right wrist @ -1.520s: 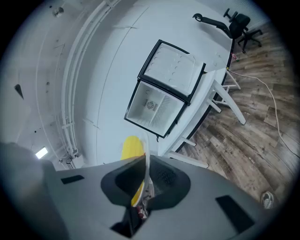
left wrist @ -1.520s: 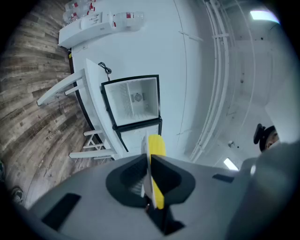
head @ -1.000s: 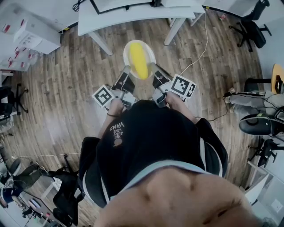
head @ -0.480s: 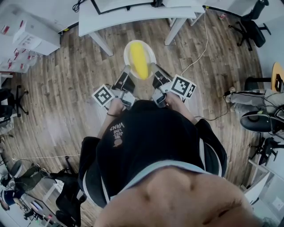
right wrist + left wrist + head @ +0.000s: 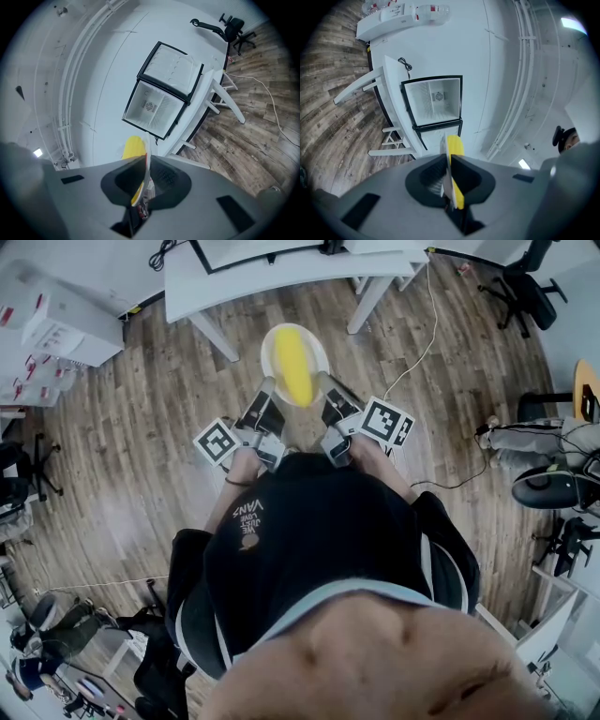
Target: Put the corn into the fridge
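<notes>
A yellow corn cob (image 5: pixel 294 374) lies on a white plate (image 5: pixel 314 345) that I carry in front of me above the wooden floor. My left gripper (image 5: pixel 267 388) is shut on the plate's left rim, and my right gripper (image 5: pixel 323 385) is shut on its right rim. In the left gripper view the plate's thin edge (image 5: pixel 446 176) sits pinched in the left gripper (image 5: pixel 447 161), with the corn (image 5: pixel 455 149) beside it. The right gripper (image 5: pixel 145 161) shows the same grip on the plate's edge (image 5: pixel 146 164), with the corn (image 5: pixel 132 146) alongside. Ahead, a small fridge (image 5: pixel 433 101) stands open on a white table; its door (image 5: pixel 173 70) is swung aside.
The white table (image 5: pixel 281 273) spans the room ahead, its legs (image 5: pixel 211 329) on the floor. White boxes (image 5: pixel 61 320) are stacked at the left. Office chairs (image 5: pixel 525 292) stand at the right, and a cable (image 5: pixel 427 343) trails across the floor.
The room has shifted slightly around me as both grippers carry the plate toward the table. Both grips and the corn on the plate look the same.
</notes>
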Available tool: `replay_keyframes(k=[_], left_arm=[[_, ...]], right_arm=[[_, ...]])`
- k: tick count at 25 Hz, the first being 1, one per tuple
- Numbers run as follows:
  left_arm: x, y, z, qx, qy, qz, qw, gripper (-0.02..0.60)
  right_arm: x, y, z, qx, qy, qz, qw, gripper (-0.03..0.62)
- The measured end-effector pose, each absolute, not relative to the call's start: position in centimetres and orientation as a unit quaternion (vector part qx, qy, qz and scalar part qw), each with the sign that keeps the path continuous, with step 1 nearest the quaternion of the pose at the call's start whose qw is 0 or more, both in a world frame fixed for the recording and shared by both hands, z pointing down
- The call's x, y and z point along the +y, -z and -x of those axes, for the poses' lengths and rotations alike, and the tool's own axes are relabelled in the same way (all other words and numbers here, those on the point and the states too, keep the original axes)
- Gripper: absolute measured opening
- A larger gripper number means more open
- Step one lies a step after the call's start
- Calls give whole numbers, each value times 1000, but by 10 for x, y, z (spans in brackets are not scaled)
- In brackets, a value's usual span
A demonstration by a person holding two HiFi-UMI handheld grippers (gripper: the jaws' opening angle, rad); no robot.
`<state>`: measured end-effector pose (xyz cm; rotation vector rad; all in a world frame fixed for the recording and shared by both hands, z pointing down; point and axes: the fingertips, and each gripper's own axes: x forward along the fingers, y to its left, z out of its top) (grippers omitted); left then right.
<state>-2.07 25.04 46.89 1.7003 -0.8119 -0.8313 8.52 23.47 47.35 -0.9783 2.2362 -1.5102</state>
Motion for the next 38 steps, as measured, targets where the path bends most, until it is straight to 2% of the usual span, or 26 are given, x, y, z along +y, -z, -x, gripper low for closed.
replay_keyframes(k=[38], left_arm=[[99, -465, 15, -368, 372, -684, 507, 37]], right_arm=[[73, -469, -89, 787, 530, 297, 108, 28]])
